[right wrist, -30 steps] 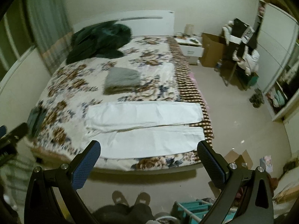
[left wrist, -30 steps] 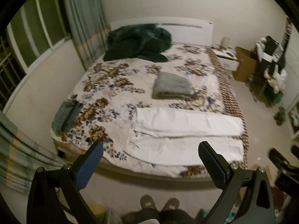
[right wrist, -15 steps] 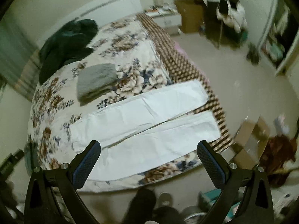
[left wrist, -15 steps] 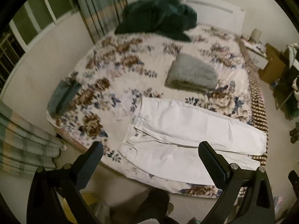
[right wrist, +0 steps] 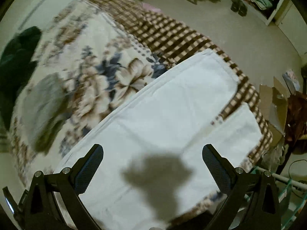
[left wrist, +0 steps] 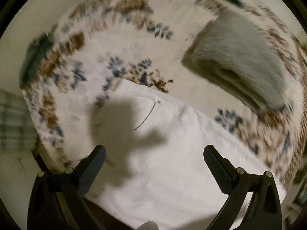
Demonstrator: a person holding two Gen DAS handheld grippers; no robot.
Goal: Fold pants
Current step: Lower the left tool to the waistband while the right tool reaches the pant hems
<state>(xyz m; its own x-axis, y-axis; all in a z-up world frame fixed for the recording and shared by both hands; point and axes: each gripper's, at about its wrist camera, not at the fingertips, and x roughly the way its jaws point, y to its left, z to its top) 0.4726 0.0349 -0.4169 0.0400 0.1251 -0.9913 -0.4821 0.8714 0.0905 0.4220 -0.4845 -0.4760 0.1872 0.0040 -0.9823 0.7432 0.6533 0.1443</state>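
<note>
Both your left tongs (left wrist: 154, 159) and right tongs (right wrist: 152, 158) gape apart, empty. The white pants (left wrist: 172, 153) lie flat on the floral bedspread (left wrist: 124, 44) directly beneath them. Expect soft, light, floppy cloth; pinch waistband corner and hem edges.

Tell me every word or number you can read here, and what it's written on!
None can be read.
White pants: plain, only a pocket seam and a rivet.
Floral bedspread: just flowers, blurred.
Grey folded cloth: no label visible.
Cardboard box and the packet beside it: any print is too small to read.
</note>
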